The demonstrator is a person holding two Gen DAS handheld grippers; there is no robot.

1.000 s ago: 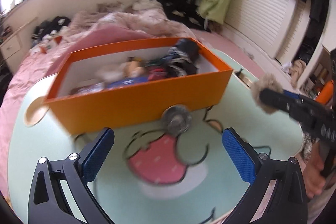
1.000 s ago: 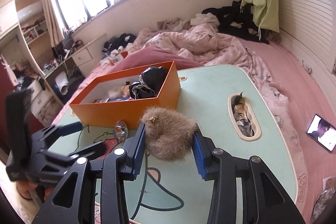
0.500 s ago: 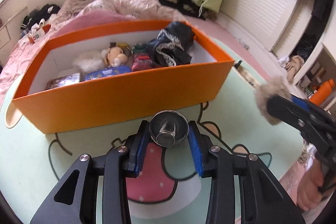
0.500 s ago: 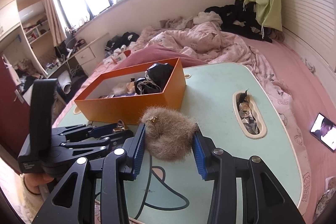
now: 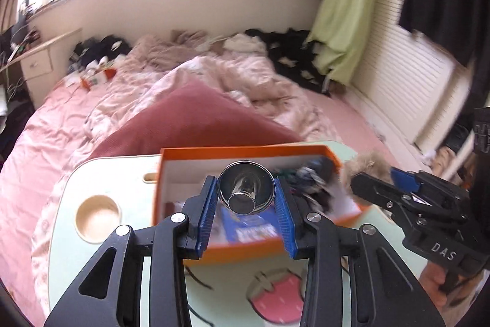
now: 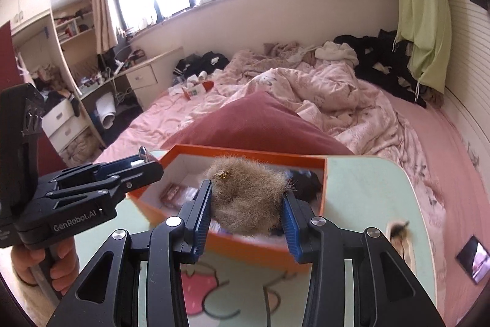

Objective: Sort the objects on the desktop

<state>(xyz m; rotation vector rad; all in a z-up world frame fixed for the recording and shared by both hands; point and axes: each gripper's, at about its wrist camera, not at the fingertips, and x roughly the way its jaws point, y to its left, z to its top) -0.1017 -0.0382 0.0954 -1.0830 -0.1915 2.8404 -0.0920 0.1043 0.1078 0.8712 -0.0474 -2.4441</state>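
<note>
Orange box: contents blurred, part hidden behind grippers. Left gripper clamps metal cup; right gripper, three o'clock, clamps fur ball. Legible: "GenRobot.AI", "DAS".

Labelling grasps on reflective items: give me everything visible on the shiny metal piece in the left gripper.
The metal piece is small, round and mirror-polished: a flared, funnel-like rim around a stubby cylindrical centre that faces the camera. It looks like chrome or steel. The left gripper is shut on it, a blue ribbed pad pressing on each side of the rim, and nothing else touches it. It is held in the air in front of the open orange box. In the right wrist view only its edge shows above the fingers.
</note>
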